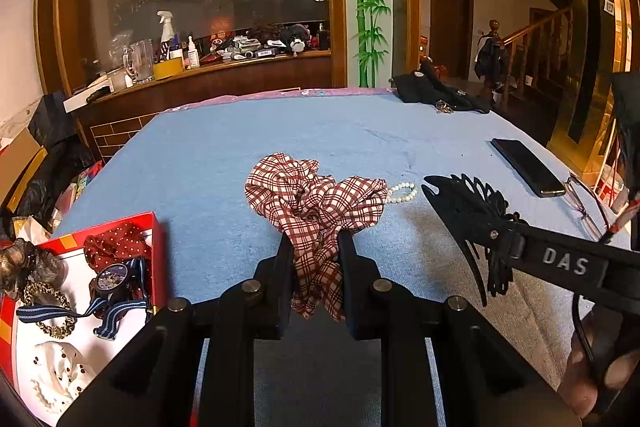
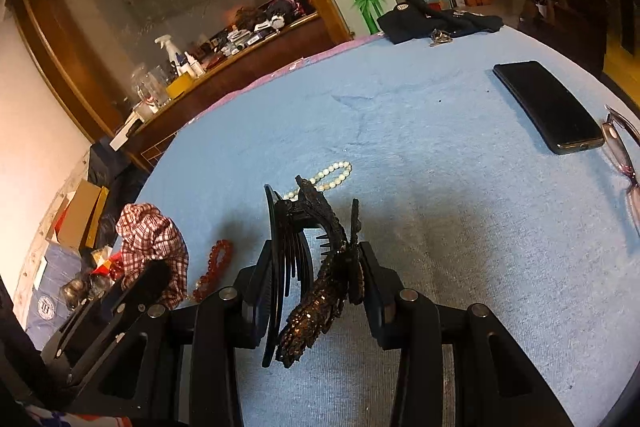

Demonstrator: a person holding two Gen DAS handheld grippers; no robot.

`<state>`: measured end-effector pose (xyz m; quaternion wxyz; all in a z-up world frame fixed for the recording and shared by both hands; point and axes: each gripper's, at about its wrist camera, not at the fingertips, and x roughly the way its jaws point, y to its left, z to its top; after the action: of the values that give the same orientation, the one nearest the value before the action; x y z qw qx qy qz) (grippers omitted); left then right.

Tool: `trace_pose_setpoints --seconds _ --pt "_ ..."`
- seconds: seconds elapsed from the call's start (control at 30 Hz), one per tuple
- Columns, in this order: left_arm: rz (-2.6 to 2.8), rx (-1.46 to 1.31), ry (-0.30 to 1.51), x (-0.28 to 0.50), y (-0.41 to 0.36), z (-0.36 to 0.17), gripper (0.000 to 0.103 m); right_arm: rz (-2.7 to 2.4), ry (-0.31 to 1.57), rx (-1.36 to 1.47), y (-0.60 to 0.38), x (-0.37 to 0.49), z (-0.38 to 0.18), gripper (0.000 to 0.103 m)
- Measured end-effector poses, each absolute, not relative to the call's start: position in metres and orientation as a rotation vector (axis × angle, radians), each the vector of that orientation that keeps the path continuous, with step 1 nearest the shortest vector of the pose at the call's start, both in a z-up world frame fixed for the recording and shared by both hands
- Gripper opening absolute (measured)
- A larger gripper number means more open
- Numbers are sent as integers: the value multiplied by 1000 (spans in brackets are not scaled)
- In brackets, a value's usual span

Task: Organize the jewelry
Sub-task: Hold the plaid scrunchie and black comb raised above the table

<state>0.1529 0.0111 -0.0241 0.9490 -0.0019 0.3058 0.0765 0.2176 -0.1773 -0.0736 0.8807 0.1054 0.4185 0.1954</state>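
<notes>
Left wrist view: left gripper (image 1: 316, 247) clamped on a red-checked scrunchie (image 1: 316, 195), held just above the blue cloth (image 1: 200, 163), not yet over the red box (image 1: 158, 251) at lower left. Already in that box: a dotted red scrunchie (image 1: 116, 247), a watch (image 1: 112, 277) on a striped strap, a gold chain bracelet (image 1: 48, 303), a white dotted scrunchie (image 1: 60, 367). So, by the look of it, roughly half sorted.

Right wrist view: right gripper (image 2: 312, 275) closed on a black hair claw (image 2: 304, 255) with a sequined bow, lifted clear of the cloth. Still loose on the cloth: a pearl bracelet (image 2: 332, 175) just beyond the claw, and a red bead bracelet (image 2: 216, 263) between the two grippers.

Left to do, judging from this: drop both held pieces into the box, then fetch the two bracelets. Off to the far right, apart from the jewelry: a phone (image 2: 548, 107) and glasses (image 2: 624, 155); probably not part of the job.
</notes>
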Motion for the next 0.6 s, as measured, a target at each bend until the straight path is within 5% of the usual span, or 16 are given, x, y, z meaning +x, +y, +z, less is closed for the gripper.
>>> trace_pose_setpoints --seconds 0.6 --pt "156 -12 640 157 13 -25 18 438 898 201 -171 219 -79 42"
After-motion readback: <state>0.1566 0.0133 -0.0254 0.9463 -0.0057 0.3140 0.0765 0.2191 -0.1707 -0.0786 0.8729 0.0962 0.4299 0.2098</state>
